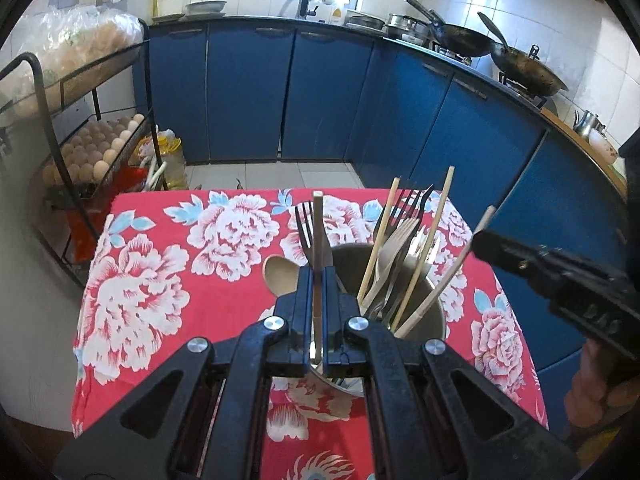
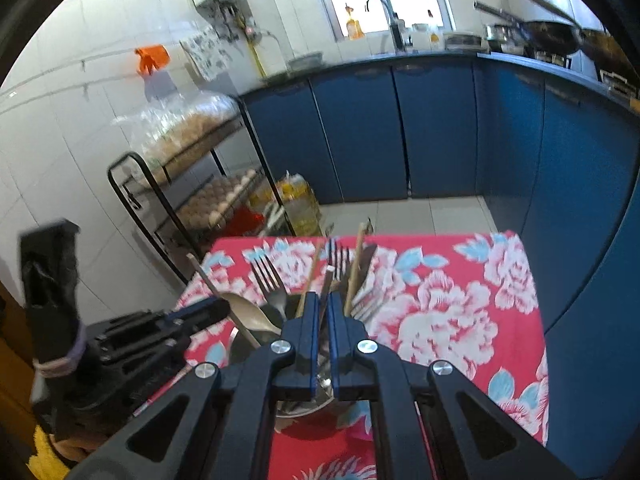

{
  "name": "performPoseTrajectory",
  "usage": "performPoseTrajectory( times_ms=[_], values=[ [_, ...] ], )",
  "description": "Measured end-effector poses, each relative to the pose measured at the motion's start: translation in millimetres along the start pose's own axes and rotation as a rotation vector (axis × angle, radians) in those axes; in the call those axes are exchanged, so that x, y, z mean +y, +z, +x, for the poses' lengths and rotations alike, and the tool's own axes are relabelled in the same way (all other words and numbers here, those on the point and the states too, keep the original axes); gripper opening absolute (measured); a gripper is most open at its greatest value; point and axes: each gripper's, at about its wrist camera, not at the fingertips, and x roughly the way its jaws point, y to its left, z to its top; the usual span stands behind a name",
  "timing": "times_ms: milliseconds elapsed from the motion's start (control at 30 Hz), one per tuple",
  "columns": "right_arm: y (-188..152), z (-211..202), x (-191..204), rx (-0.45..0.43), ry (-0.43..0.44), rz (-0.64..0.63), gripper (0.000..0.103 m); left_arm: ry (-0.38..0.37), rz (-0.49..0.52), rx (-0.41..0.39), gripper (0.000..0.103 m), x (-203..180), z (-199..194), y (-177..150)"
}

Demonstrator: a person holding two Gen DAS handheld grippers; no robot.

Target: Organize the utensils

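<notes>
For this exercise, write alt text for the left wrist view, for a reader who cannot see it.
The left gripper is shut on a single chopstick, held upright above a metal utensil pot on a red floral tablecloth. The pot holds forks, a wooden spoon and more chopsticks; the right gripper enters from the right.

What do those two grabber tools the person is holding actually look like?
Both are black plastic. The left gripper and right gripper each have two flat parallel fingers on angular linkage arms with triangular cut-outs and round silver pivot bolts. The right one's fingers have blue edges. No cables visible.
</notes>
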Motion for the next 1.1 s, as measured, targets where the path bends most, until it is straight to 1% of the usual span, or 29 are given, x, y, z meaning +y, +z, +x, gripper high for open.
performPoseTrajectory(
  times_ms=[67, 233, 300, 367, 433, 467, 600, 700, 800, 900, 1033, 1100],
  values=[
    [-3, 8, -2, 0.017, -0.003, 0.006, 0.006, 0.011, 0.006, -0.004, 0.000, -1, -1, -1],
    [-8, 20, -9, 0.045, 0.017, 0.046, 0.007, 0.000, -0.022, 0.011, 0.000, 2, -2, -5],
    [-9, 19, -11, 0.046, 0.035, 0.065, 0.015, 0.003, -0.027, 0.013, 0.000, 3, -4, -7],
    [-12, 13, -11, 0.033, 0.050, 0.074, 0.021, 0.006, -0.037, 0.012, 0.001, 5, -8, -9],
    [-13, 7, -9, 0.019, 0.060, 0.072, 0.022, 0.000, -0.052, 0.005, 0.008, 6, -14, -11],
    [-15, 2, -7, 0.010, 0.060, 0.070, 0.024, -0.002, -0.058, 0.000, 0.013, 6, -17, -13],
    [-21, -16, 0, -0.018, 0.066, 0.061, 0.028, 0.005, -0.057, -0.022, 0.028, 4, -33, -19],
    [-30, -28, 5, -0.020, 0.079, 0.062, 0.032, 0.011, -0.054, -0.036, 0.037, 3, -46, -25],
    [-40, -39, 10, -0.018, 0.093, 0.064, 0.035, 0.016, -0.060, -0.043, 0.045, 3, -57, -33],
    [-52, -50, 15, -0.008, 0.109, 0.058, 0.039, 0.019, -0.070, -0.043, 0.050, 3, -66, -42],
    [-69, -61, 23, 0.007, 0.111, 0.051, 0.044, 0.019, -0.084, -0.040, 0.053, 2, -76, -55],
    [-77, -64, 26, 0.017, 0.112, 0.051, 0.050, 0.016, -0.089, -0.039, 0.054, 1, -79, -61]
  ],
)
